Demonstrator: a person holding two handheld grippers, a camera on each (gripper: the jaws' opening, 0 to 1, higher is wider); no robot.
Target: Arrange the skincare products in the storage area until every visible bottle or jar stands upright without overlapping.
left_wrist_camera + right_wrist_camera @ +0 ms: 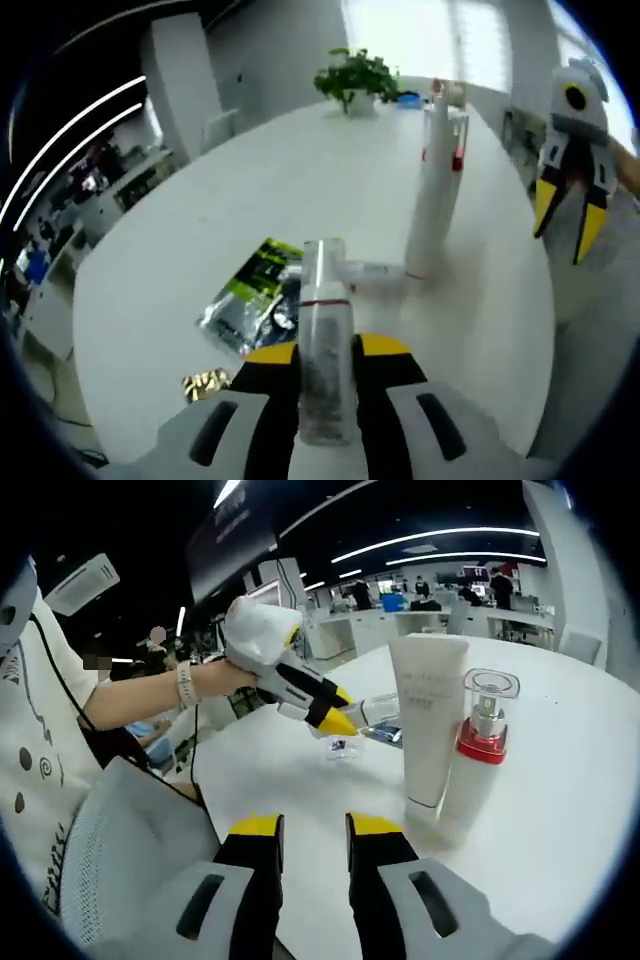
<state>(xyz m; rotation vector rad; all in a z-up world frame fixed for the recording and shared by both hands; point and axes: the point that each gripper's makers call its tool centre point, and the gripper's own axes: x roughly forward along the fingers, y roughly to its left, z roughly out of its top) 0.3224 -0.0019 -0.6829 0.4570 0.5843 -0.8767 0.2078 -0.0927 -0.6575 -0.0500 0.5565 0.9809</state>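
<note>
Two done: white tube (427, 720) and red-collared pump bottle (472, 755) upright, touching, on desk (560, 810). Left gripper (327, 350) grasping clear bottle (325, 350), not placed. Right gripper (313, 830) released, empty.

A large round white table (250, 190) stands in an open office. A bright window (440, 40) is behind a potted plant (355, 80). Long ceiling lights (440, 540) shine above distant desks (400, 625).

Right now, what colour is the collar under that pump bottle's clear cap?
Red, clearest in the right gripper view: the pump bottle has a red collar.
</note>
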